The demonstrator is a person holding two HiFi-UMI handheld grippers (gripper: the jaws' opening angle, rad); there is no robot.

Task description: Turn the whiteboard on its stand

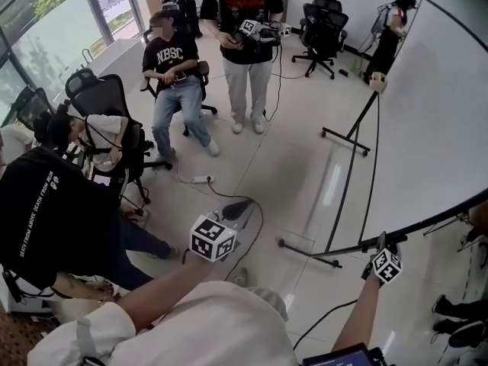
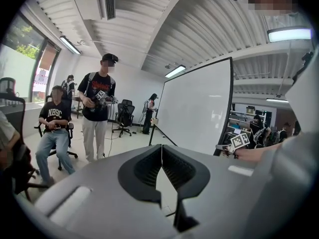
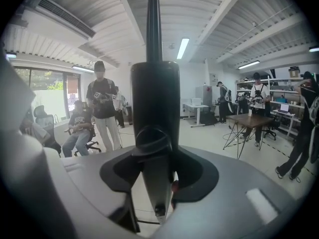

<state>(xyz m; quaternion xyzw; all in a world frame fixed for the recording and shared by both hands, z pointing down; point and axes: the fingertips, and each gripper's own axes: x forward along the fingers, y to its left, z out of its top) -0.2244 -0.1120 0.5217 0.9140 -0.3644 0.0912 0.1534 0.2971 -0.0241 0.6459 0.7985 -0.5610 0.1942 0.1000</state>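
My R gripper [image 1: 380,244] jaws clamp whiteboard [image 1: 435,128] frame edge; L gripper [image 1: 238,208] jaws closed, empty. Open floor [image 1: 293,155] at stand's [image 1: 345,166] 9 o'clock.

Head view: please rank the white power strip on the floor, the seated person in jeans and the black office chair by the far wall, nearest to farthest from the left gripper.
From the left gripper:
1. power strip, on the floor just beyond the gripper.
2. seated person, farther off, up and to the left.
3. black office chair, by the far wall, upper right.
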